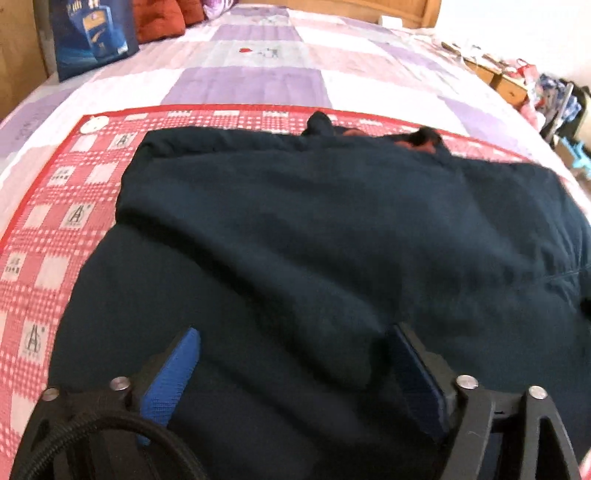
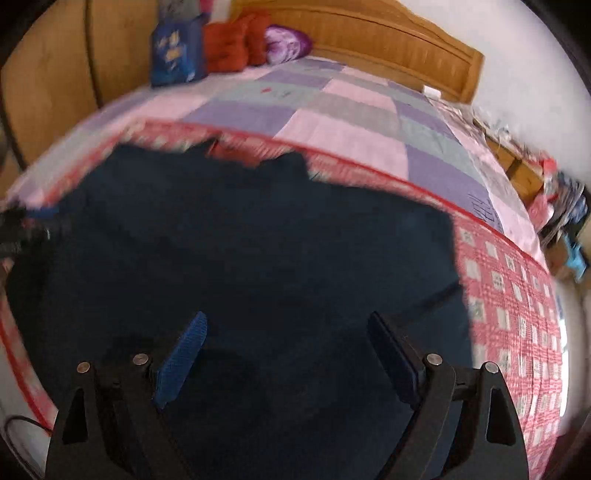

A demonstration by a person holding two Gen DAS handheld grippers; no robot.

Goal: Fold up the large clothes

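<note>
A large dark navy garment point(image 1: 332, 240) lies spread on a red-and-white checked mat point(image 1: 55, 206) on the bed, with a fold running across its left part. My left gripper point(image 1: 295, 332) is open just above the garment's near part, blue pads point(image 1: 173, 380) apart, a soft ridge of cloth between them. In the right wrist view the same garment point(image 2: 258, 240) fills the middle on the checked mat point(image 2: 509, 314). My right gripper point(image 2: 288, 317) is open above the cloth and holds nothing. The left gripper point(image 2: 14, 232) shows blurred at the left edge.
A purple and pink patchwork bedspread point(image 1: 258, 81) covers the bed beyond the mat. A blue bag point(image 1: 92, 33), red cushions point(image 2: 229, 44) and a purple pillow point(image 2: 288, 42) stand by the wooden headboard point(image 2: 388, 40). Cluttered drawers point(image 1: 509, 85) stand to the right of the bed.
</note>
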